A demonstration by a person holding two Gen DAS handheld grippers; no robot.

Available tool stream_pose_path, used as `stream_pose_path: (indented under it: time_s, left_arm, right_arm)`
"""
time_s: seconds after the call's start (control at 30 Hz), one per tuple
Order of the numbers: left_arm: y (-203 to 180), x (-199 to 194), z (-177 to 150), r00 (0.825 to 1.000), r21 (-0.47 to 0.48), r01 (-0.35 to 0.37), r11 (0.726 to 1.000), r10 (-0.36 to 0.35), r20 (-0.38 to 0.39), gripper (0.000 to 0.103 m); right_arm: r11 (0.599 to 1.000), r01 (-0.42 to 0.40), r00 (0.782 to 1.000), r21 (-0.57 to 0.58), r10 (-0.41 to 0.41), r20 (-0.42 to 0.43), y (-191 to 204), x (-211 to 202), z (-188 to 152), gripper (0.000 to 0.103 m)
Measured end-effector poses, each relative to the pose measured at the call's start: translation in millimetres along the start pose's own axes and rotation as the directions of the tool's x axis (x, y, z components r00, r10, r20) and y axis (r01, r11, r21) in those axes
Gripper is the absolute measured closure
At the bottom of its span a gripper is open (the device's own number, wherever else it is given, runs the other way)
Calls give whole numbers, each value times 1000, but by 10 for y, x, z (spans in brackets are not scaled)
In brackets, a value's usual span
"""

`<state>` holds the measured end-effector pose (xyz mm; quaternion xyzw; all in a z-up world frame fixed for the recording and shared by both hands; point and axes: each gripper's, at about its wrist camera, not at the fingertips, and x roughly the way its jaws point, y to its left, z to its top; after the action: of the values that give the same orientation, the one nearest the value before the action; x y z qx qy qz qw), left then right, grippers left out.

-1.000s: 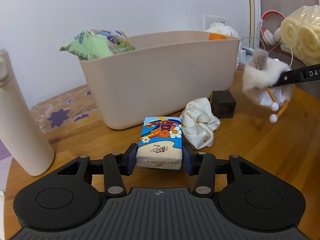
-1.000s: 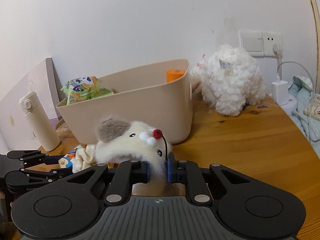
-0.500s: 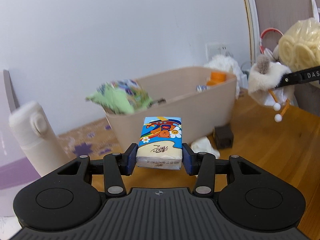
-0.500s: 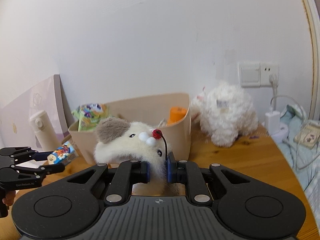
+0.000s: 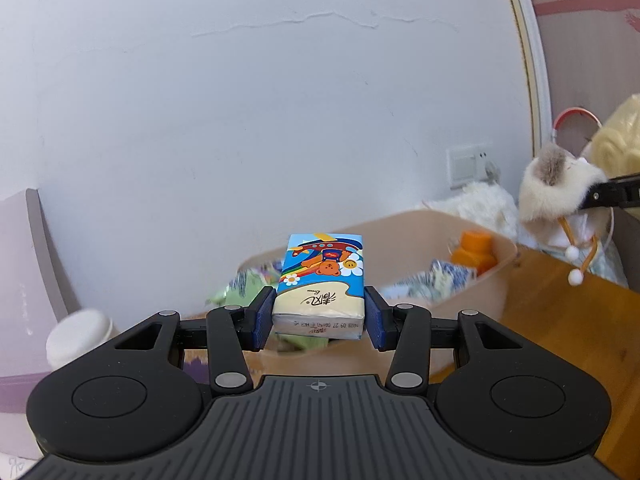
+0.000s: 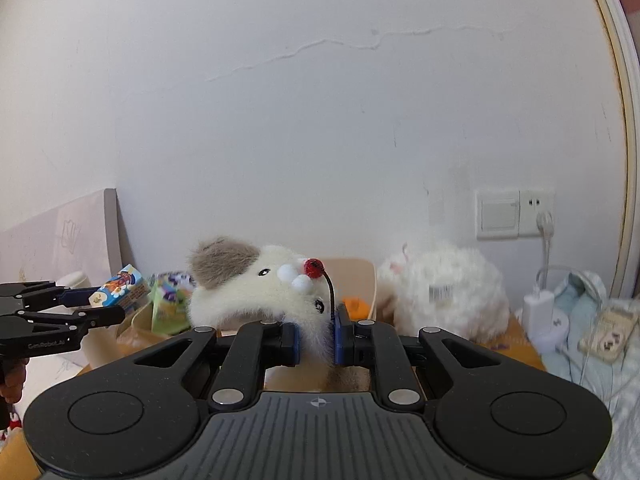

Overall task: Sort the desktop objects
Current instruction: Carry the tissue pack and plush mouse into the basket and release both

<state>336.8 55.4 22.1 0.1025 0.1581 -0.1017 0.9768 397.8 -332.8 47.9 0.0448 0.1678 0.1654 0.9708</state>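
- Both grippers have risen since a second ago: the bin [image 5: 448,240] now sits lower in each view, its inside showing, and the tabletop [image 5: 560,320] has dropped toward the bottom edge.
- The bin already holds a green snack bag [image 6: 170,300], an orange-capped bottle [image 5: 474,252] and a blue-and-white packet [image 5: 436,278], so part of the sorting looks done.
- Two things are in the air, not yet dropped in: the plush toy [image 6: 256,288] and the tissue pack [image 5: 322,284].
- A big white stuffed animal [image 6: 444,292] stands on the tabletop beside the bin; whether it is to be sorted I cannot tell.
- The right gripper [image 6: 316,340] is clenched tight on the plush toy's fur, level with the bin's right end.
- The left gripper [image 5: 320,316] clamps the tissue pack by its sides, aimed slightly downward just before the bin's near wall.
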Motion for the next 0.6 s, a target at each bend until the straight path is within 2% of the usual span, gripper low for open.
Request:
stream_pose_path:
  time_s: [0.23, 0.43, 0.6]
  left_arm:
    - [-7, 268, 218, 1000, -40, 14, 999, -13, 14, 55]
    - [-8, 606, 273, 1000, -92, 16, 996, -18, -24, 55]
    - [-28, 874, 224, 998, -84, 6, 996, -11, -69, 55]
  right_arm:
    - [994, 51, 999, -99, -49, 22, 122, 232, 171, 89]
    - [991, 51, 999, -124, -50, 13, 196, 559, 290, 89]
    - [988, 61, 998, -144, -63, -14, 212, 887, 292, 89]
